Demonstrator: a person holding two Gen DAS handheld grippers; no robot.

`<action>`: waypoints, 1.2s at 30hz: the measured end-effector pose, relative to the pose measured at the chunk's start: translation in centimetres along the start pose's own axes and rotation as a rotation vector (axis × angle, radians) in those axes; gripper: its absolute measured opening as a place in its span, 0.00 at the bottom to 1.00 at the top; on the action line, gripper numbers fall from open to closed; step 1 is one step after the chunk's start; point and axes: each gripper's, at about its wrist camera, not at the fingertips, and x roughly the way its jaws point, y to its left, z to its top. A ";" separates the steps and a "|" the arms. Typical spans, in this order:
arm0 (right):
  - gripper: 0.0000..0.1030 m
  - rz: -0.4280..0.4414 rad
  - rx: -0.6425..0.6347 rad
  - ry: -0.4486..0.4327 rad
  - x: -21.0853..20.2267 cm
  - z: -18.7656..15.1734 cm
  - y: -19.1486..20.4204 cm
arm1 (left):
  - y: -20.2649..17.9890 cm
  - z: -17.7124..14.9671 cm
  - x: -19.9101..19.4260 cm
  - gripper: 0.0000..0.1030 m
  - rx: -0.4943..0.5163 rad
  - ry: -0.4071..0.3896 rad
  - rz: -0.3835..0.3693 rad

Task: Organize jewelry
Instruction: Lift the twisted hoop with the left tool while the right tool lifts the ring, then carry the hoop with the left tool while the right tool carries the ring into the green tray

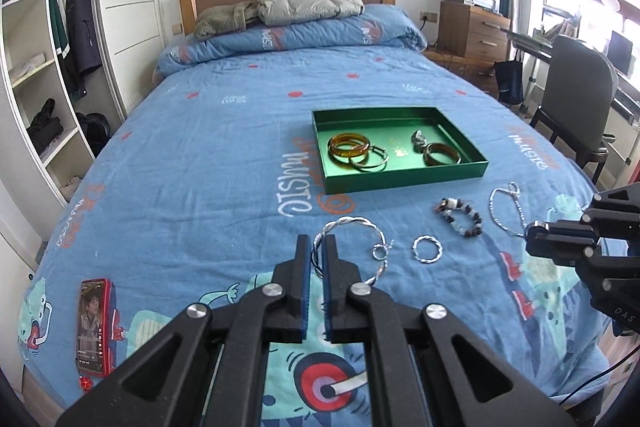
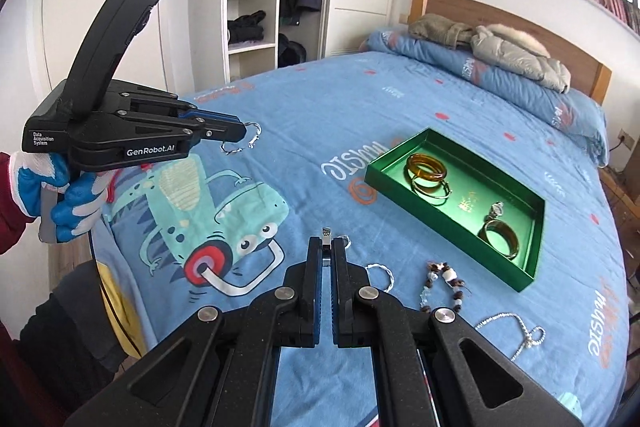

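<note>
My left gripper (image 1: 318, 247) is shut on a twisted silver bangle (image 1: 352, 223) and holds it just above the blue bedspread; it also shows in the right wrist view (image 2: 240, 131) with the bangle (image 2: 242, 139) hanging from its tips. My right gripper (image 2: 327, 247) is shut on a small silver piece (image 2: 327, 233). A green tray (image 1: 404, 177) holds amber bangles (image 1: 348, 147), a silver ring and a brown bangle (image 1: 440, 154). A small silver ring (image 1: 427, 249), a beaded bracelet (image 1: 460, 215) and a silver chain bracelet (image 1: 506, 207) lie on the bed in front of the tray.
A red phone (image 1: 94, 327) lies on the bed at the left. A folded quilt and jackets (image 1: 308, 5) sit at the headboard. An open wardrobe (image 1: 44, 67) is on the left, a chair (image 1: 576, 99) and desk on the right.
</note>
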 end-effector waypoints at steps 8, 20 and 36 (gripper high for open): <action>0.03 -0.038 0.008 -0.054 -4.8 -0.6 1.3 | -0.9 -0.2 -4.5 0.04 -0.008 -0.058 -0.019; 0.03 -0.087 0.030 -0.105 -9.2 -1.6 2.1 | -2.2 -0.3 -8.0 0.04 -0.014 -0.104 -0.051; 0.03 -0.141 0.099 -0.130 -7.8 -0.1 -3.8 | -3.6 4.3 -3.1 0.04 -0.015 -0.092 -0.096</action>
